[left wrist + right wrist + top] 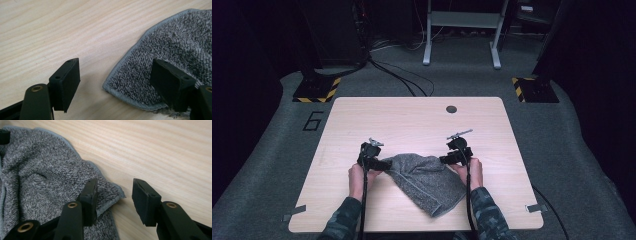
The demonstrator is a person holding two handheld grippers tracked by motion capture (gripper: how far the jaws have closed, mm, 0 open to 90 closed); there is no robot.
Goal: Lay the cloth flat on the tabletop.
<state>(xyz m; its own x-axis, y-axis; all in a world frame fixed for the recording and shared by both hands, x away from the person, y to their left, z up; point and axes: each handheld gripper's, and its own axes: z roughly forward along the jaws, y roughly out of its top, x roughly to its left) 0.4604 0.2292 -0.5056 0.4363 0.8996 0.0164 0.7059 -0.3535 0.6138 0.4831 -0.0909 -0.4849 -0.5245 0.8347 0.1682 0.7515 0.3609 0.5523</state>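
Note:
A grey terry towel (427, 180) lies crumpled on the light wooden table (412, 117), its bulk trailing toward the front edge. My left gripper (379, 164) sits at the towel's left corner. In the left gripper view the left gripper (116, 75) is open, with the towel's hemmed corner (140, 75) lying between its jaws, one jaw over the cloth and one over bare wood. My right gripper (448, 159) is at the towel's right corner. In the right gripper view the right gripper (115, 195) is open, and the towel's corner tip (117, 192) pokes into the gap.
A dark round hole (451, 109) is set in the table near its far edge. Tape strips (293, 213) mark the front corners. Beyond the table lie floor cables (402, 75), hazard-striped bases (317, 90) and a grey metal frame (462, 30).

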